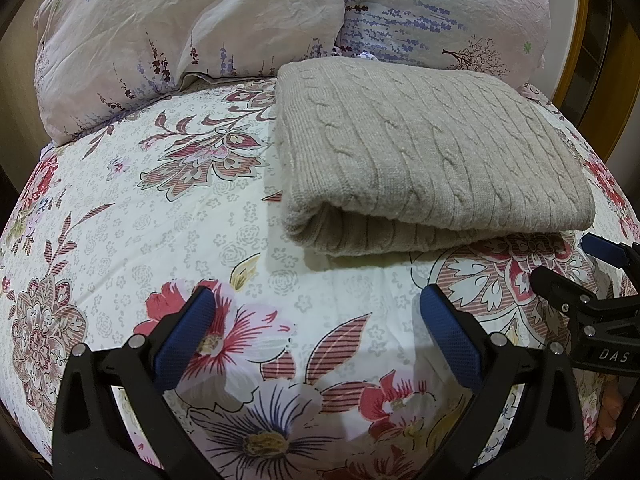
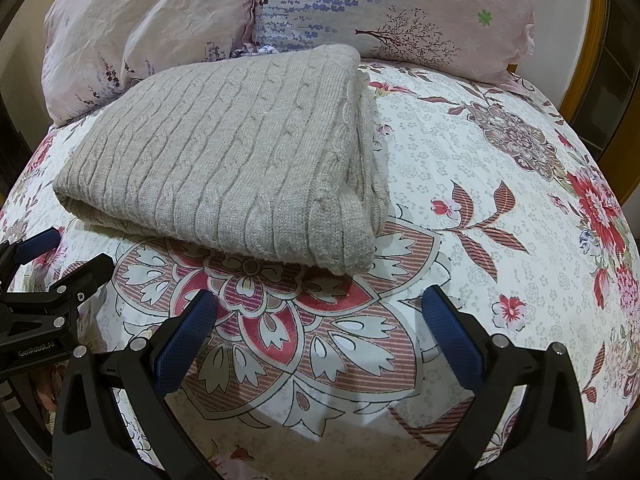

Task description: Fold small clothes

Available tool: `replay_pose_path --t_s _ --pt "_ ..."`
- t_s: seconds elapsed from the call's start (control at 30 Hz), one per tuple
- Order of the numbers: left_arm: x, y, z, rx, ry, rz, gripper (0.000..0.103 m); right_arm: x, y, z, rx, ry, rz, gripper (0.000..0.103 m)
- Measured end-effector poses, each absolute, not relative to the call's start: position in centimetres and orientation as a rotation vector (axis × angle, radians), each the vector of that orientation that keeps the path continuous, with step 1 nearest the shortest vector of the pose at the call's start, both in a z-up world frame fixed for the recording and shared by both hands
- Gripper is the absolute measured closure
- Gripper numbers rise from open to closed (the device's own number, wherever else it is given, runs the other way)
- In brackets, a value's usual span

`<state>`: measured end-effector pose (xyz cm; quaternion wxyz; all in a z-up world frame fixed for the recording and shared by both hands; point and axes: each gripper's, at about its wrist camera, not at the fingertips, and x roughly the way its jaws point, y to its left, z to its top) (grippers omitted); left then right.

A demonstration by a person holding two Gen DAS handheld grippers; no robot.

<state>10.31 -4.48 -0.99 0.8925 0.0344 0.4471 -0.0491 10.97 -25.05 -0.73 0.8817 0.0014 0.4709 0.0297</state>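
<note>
A beige cable-knit sweater (image 1: 420, 152) lies folded into a thick rectangle on the flowered bedsheet (image 1: 160, 216). It also shows in the right wrist view (image 2: 224, 160). My left gripper (image 1: 316, 312) is open and empty, just in front of the sweater's near left corner, above the sheet. My right gripper (image 2: 320, 312) is open and empty, in front of the sweater's near right corner. The right gripper also shows at the right edge of the left wrist view (image 1: 576, 268). The left gripper shows at the left edge of the right wrist view (image 2: 64, 252).
Two flowered pillows (image 1: 180, 28) (image 1: 448, 12) lean at the head of the bed behind the sweater. A wooden frame (image 2: 612, 80) stands past the bed's right side. Bare sheet lies left of the sweater (image 1: 120, 240) and right of it (image 2: 500, 200).
</note>
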Motion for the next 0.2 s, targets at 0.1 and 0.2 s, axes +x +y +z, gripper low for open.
replay_pose_path --t_s 0.1,0.2 --pt "10.31 -4.48 -0.99 0.071 0.928 -0.102 0.002 10.98 -25.03 -0.73 0.003 0.981 0.062 0.001" --pt "10.33 -4.43 -1.01 0.071 0.928 -0.102 0.002 10.98 -25.02 -0.74 0.003 0.981 0.062 0.001"
